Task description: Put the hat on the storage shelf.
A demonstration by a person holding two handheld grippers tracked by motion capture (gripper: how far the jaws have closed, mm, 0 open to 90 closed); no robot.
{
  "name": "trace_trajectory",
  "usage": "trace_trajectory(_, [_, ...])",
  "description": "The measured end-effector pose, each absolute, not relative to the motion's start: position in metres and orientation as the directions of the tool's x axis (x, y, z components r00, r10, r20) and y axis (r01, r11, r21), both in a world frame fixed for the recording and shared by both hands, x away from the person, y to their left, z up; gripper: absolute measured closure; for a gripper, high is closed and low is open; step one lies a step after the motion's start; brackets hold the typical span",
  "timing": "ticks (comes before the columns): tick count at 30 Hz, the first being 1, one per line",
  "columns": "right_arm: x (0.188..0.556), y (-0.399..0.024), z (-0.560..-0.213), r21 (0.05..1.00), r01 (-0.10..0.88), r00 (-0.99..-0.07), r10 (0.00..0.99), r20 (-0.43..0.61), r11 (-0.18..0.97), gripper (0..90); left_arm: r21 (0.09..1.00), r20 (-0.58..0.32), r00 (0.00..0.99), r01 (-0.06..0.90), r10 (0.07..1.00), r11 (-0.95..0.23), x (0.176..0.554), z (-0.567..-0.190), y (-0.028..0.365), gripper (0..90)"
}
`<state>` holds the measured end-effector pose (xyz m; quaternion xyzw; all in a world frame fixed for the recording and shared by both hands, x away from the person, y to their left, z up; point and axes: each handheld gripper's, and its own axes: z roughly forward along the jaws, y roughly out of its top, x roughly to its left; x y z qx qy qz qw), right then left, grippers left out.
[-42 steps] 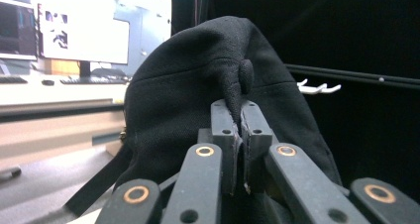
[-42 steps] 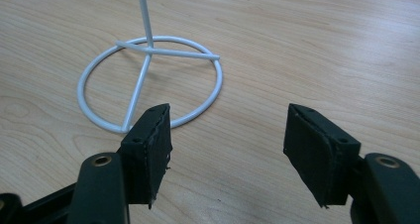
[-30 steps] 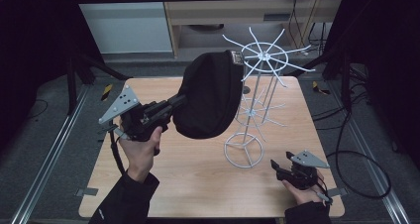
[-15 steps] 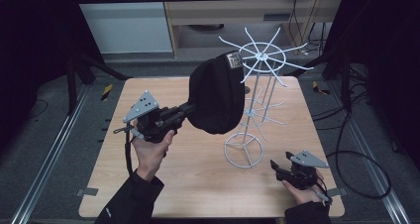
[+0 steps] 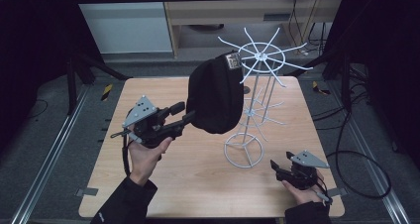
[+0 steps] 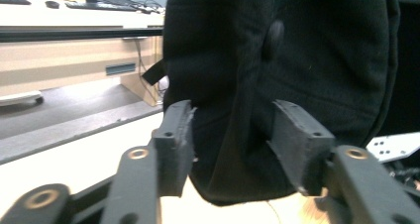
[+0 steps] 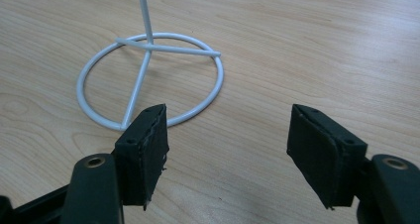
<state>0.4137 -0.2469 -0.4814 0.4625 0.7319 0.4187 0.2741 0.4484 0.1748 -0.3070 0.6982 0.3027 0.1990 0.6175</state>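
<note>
I see the cap hanging from the top ring of the white wire rack, off the table. My left gripper sits at the cap's lower left edge; its jaws have just been opening, and the fabric now lies between the spread pads, unpinched. My right gripper rests wide apart and empty near the rack's base ring.

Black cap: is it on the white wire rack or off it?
On. The black cap hangs from an arm of the white wire rack, clear of the table; the left gripper jaws have just been opening around its lower edge.
</note>
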Motion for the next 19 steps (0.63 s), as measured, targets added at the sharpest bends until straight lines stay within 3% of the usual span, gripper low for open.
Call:
trace_trajectory(2, [0.414, -0.247, -0.482, 0.866, 0.449, -0.420, 0.907, -0.012, 0.220, 31.3, 0.980, -0.089, 0.720, 0.188, 0.688, -0.069, 0.443, -0.311, 0.186, 39.0])
trace_trajectory(7, [0.414, -0.247, -0.482, 0.867, 0.450, -0.417, 0.909, -0.009, 0.215, 30.4, 0.974, -0.082, 0.688, 0.210, 0.721, -0.090, 0.434, -0.323, 0.205, 34.3])
trace_trajectory(19, [0.414, -0.248, -0.483, 0.868, 0.451, -0.410, 0.912, -0.006, 0.208, 27.7, 0.908, -0.128, 0.507, 0.405, 0.852, -0.105, 0.446, -0.406, 0.268, 32.5])
